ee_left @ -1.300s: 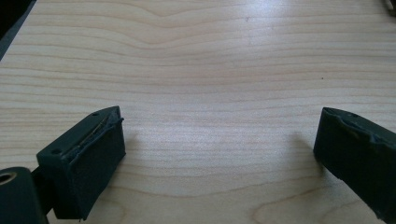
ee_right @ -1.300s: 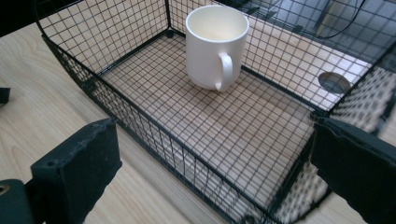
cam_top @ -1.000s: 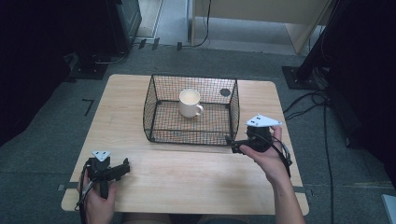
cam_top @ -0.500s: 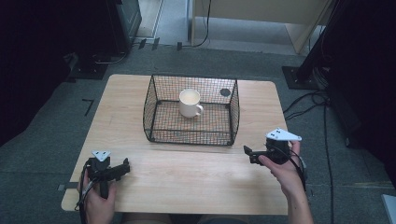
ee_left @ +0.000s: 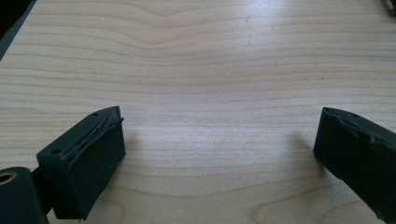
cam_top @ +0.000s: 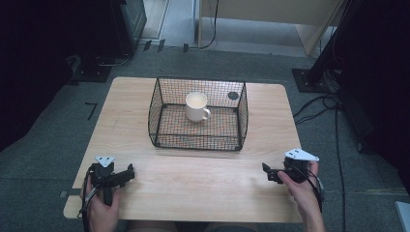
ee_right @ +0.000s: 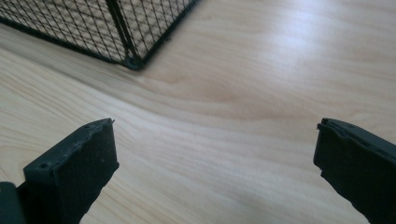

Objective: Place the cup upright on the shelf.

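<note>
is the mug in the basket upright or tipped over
Upright. The high view shows the white mug standing on the floor of the wire basket, round mouth facing up and handle out to one side.

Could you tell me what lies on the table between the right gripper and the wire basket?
Nothing: the right gripper view shows bare wood between the open right gripper and the wire basket corner. The high view agrees.

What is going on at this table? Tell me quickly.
A person holds a gripper in each hand near the front edge of the wooden table. The left gripper and the right gripper are both open and hold nothing. Farther back sits a black wire basket with a white mug standing upright inside it. Neither gripper touches the basket.
</note>
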The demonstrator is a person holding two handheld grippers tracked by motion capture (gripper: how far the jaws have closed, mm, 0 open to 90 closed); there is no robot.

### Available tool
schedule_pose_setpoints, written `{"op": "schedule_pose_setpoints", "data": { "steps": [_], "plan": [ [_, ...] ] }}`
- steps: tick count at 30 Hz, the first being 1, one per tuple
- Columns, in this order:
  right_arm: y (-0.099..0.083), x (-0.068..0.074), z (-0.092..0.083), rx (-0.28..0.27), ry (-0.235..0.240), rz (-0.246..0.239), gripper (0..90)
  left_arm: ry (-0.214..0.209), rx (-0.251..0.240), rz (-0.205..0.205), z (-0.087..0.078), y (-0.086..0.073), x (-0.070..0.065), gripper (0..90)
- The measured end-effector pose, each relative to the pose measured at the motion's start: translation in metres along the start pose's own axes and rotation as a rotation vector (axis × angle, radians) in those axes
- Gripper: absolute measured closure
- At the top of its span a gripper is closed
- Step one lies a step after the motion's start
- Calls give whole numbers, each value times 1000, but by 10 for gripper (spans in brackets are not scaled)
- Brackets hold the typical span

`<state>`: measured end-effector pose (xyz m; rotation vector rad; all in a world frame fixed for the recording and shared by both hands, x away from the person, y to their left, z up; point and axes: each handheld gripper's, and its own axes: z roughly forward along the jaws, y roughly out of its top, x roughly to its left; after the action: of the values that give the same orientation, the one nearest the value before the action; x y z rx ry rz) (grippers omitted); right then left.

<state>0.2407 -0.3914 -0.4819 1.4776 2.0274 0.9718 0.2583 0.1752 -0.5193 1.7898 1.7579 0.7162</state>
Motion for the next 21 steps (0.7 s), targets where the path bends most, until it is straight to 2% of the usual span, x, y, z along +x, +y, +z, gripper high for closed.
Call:
{"op": "schedule_pose_setpoints", "data": {
  "steps": [14, 21],
  "plan": [
    [-46, -22, -2, 63, -63, 62, 0, 0, 1, 1, 0, 0, 0, 22],
    [-60, -23, -4, 81, -104, 67, 0, 0, 1, 1, 0, 0, 0, 22]
  ]
}}
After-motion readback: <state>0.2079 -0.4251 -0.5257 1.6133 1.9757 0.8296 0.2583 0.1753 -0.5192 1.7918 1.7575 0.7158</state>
